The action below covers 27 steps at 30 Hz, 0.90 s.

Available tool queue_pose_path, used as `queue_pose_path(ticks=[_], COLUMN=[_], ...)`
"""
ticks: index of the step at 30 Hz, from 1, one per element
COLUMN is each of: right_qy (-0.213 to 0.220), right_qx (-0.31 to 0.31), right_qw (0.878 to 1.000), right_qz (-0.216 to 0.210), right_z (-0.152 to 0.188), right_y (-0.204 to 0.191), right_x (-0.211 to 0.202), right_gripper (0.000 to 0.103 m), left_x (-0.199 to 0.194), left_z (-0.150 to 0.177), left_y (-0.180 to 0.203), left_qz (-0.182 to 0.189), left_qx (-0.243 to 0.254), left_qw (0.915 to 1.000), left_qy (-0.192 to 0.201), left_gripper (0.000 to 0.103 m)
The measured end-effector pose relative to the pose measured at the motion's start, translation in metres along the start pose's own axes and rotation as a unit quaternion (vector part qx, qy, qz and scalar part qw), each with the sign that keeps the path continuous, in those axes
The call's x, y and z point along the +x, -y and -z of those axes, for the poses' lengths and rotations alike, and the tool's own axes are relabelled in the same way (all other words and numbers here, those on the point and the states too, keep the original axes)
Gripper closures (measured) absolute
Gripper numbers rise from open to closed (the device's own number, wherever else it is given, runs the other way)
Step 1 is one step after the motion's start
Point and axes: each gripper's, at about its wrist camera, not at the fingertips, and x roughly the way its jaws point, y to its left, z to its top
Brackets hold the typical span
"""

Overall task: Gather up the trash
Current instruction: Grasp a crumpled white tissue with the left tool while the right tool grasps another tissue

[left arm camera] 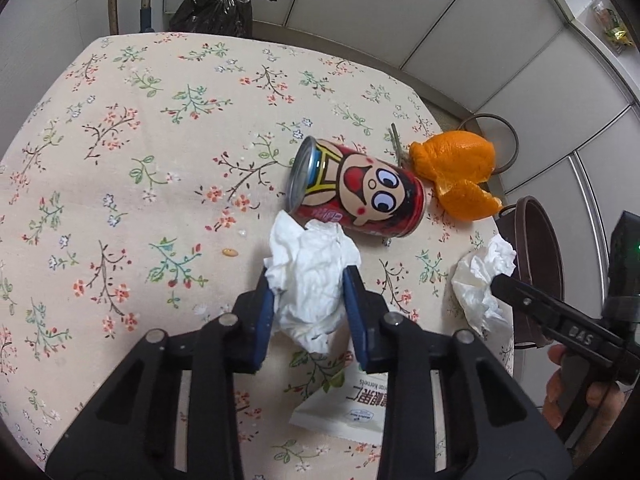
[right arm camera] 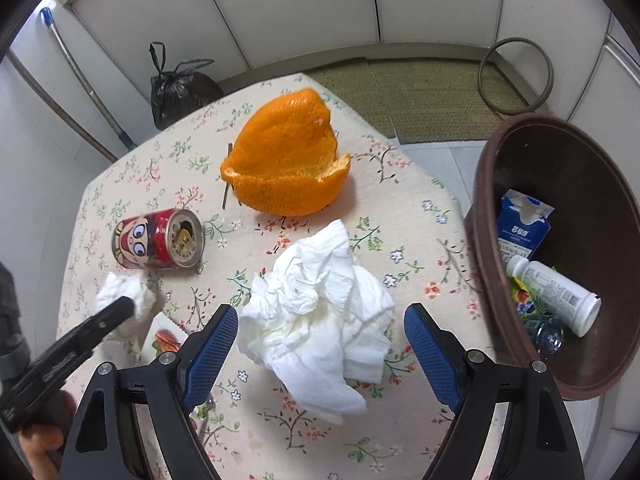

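Note:
My left gripper point(left arm camera: 308, 276) is shut on a small crumpled white tissue point(left arm camera: 308, 280); both blue pads press its sides on the flowered tablecloth point(left arm camera: 120, 160). In the right wrist view the same tissue point(right arm camera: 132, 300) lies under that gripper's black finger point(right arm camera: 116, 312). My right gripper point(right arm camera: 322, 311) stands open over a larger crumpled tissue point(right arm camera: 316, 320), pads on either side and apart from it. A red can with a cartoon face point(left arm camera: 356, 196) lies on its side just beyond the small tissue. Orange peel point(right arm camera: 284, 160) rests further back.
A brown bin point(right arm camera: 492, 208) stands off the table's right edge, holding a blue milk carton point(right arm camera: 520, 220) and a white bottle point(right arm camera: 556, 292). A snack packet point(left arm camera: 348, 404) lies under the left gripper. A tied black bag point(right arm camera: 180, 88) sits on the floor behind the table.

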Motion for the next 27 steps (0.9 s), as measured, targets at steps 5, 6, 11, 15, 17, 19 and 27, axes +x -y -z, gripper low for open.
queue_pose_path(ticks=[5, 6, 11, 15, 17, 19, 27], right_qy=[-0.012, -0.015, -0.049, -0.051, -0.052, -0.050, -0.028], right_qx=[-0.007, -0.009, -0.008, -0.020, -0.028, -0.035, -0.033], right_qw=[1.000, 1.000, 0.999, 0.998, 0.998, 0.998, 0.999], right_qz=[0.004, 0.008, 0.017, 0.028, 0.027, 0.029, 0.028], right_z=[0.000, 0.001, 0.006, 0.008, 0.009, 0.010, 0.011], right_y=[-0.008, -0.009, -0.011, -0.014, -0.017, -0.019, -0.019], right_x=[0.011, 0.014, 0.031, 0.032, 0.029, 0.026, -0.001], right_gripper=[0.016, 0.017, 0.034, 0.057, 0.063, 0.070, 0.075], left_x=[-0.016, -0.020, -0.031, -0.037, -0.040, -0.044, -0.062], left_z=[0.003, 0.004, 0.007, 0.010, 0.011, 0.013, 0.019], left_y=[0.002, 0.003, 0.006, 0.008, 0.008, 0.009, 0.018], left_qz=[0.001, -0.003, -0.009, -0.009, -0.010, -0.012, -0.015], left_qx=[0.004, 0.008, 0.021, 0.024, 0.028, 0.030, 0.045], left_qw=[1.0000, 0.9999, 0.9996, 0.9995, 0.9994, 0.9993, 0.9983], left_qy=[0.006, 0.010, 0.018, 0.018, 0.019, 0.020, 0.033], left_gripper=[0.068, 0.068, 0.068, 0.068, 0.068, 0.068, 0.068])
